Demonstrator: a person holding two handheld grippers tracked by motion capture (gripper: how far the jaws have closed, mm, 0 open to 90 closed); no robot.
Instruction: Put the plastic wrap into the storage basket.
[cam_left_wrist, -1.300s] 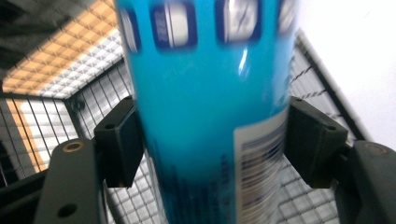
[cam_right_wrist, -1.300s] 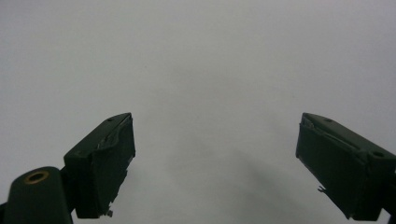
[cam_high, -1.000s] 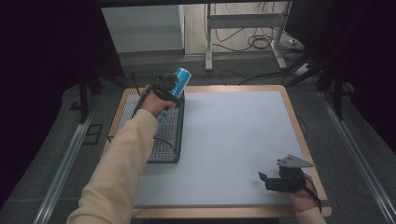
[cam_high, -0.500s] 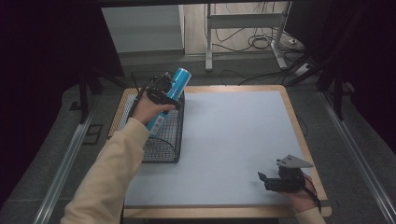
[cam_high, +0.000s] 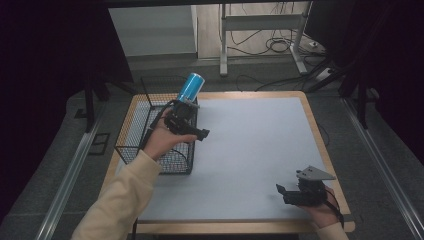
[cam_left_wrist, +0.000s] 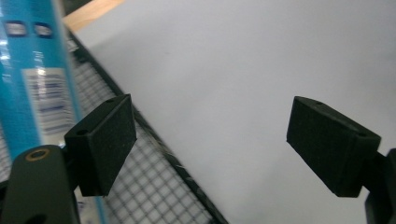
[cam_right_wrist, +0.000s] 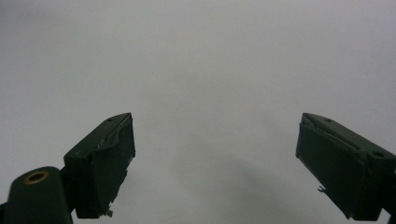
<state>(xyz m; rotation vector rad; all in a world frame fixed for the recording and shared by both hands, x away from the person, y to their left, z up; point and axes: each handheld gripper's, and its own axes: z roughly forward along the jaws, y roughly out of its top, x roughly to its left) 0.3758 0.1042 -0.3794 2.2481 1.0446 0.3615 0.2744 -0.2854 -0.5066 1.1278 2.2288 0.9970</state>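
Blue can (cam_high: 190, 87) stands tilted in the far right corner of the wire basket (cam_high: 131, 150), top sticking out above the rim, at about 11 o'clock on the table (cam_high: 320, 131). In the left gripper view the can (cam_left_wrist: 32, 70) sits outside the left jaw, not between the jaws. Left gripper (cam_high: 192, 131) hovers over the basket's right rim, just at 6 o'clock of the can, jaws spread wide with nothing in them; same in its own view (cam_left_wrist: 224, 154), white mat (cam_left_wrist: 243, 70) seen through the gap. Right gripper (cam_high: 286, 194) rests at 5 o'clock on the table, well apart from everything, jaws apart and empty; its view (cam_right_wrist: 217, 163) looks onto bare mat.

Judgement: step in hand looks like release and retreat, can dropped into basket. It leans rather than lying flat, and the pictures do not settle whether it rests on the rim or the mesh.

To do it well:
- keep the jaws wide while pulling away, so a pad (cam_left_wrist: 105, 140) does not snag the label side
- lift clear of the basket rim first, then move toward 3 o'clock
- avoid bumping the mesh; light basket, leaning can could tip out
- right gripper stays parked, no need to help
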